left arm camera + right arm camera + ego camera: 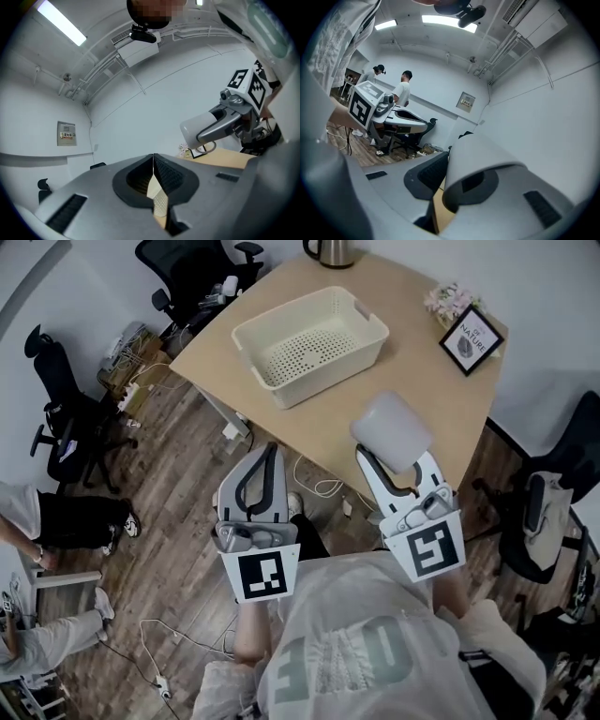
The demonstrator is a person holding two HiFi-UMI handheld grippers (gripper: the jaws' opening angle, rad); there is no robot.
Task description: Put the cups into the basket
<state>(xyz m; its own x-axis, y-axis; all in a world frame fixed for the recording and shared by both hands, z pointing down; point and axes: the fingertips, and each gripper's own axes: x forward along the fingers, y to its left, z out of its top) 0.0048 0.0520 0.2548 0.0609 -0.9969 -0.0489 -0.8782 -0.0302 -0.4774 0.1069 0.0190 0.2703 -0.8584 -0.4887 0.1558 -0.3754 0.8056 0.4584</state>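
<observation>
A cream perforated basket (309,343) stands on the wooden table (441,409) with nothing showing inside it. My right gripper (395,456) is shut on a pale grey cup (392,430), held up over the table's near edge. In the right gripper view the cup (480,161) fills the space between the jaws, with its mouth turned toward the camera. My left gripper (265,450) hangs over the floor in front of the table, its jaws shut together with nothing in them (153,174). The left gripper view also catches the held cup (199,131).
At the table's far edge stands a kettle (330,251); a framed picture (472,338) and flowers (448,300) sit at its right corner. Black office chairs (66,432) stand left and right of the table. Cables run over the wooden floor (178,521). People stand at the left.
</observation>
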